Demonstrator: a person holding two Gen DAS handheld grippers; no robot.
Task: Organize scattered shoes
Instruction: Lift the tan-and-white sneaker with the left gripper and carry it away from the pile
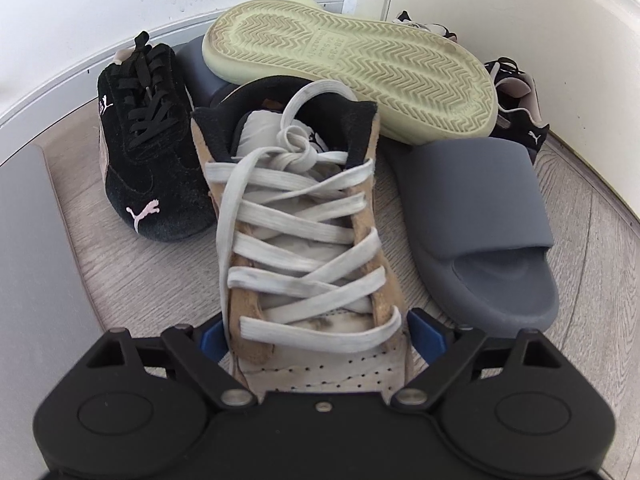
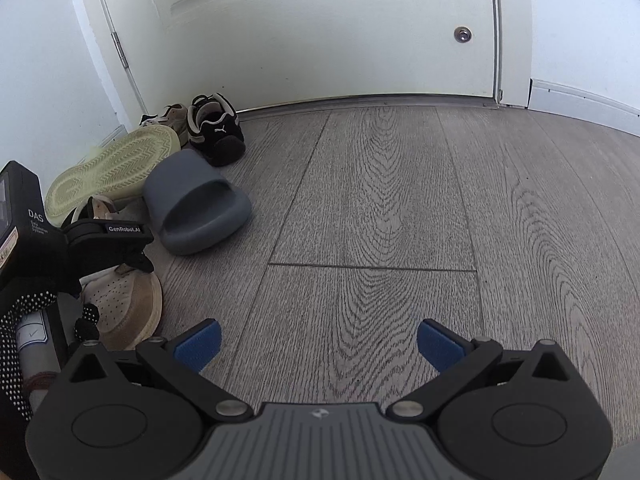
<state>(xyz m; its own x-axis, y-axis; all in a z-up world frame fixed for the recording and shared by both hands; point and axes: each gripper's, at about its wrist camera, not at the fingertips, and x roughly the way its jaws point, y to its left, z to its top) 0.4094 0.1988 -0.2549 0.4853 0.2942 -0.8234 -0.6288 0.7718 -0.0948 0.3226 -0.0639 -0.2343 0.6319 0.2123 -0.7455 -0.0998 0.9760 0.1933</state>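
Note:
A tan-and-white sneaker (image 1: 304, 208) with grey-white laces lies toe toward me, and my left gripper (image 1: 319, 334) is shut on its toe part, blue pads against both sides. In the right wrist view the same sneaker (image 2: 124, 312) sits under the left gripper (image 2: 108, 240). Behind it a pale green shoe (image 1: 352, 64) lies sole up. A black suede sneaker (image 1: 152, 160) is at left, a grey slide (image 1: 476, 216) at right. A second black sneaker (image 2: 218, 130) stands by the door. My right gripper (image 2: 320, 344) hangs open over bare floor.
The shoes are piled in a corner between a white wall (image 1: 80, 8) and a white door (image 2: 320, 20). Grey wood-look floor (image 2: 380, 200) stretches right of the pile. A second grey slide (image 1: 200, 68) lies under the green sole. A dotted-gloved hand (image 2: 24, 312) holds the left gripper.

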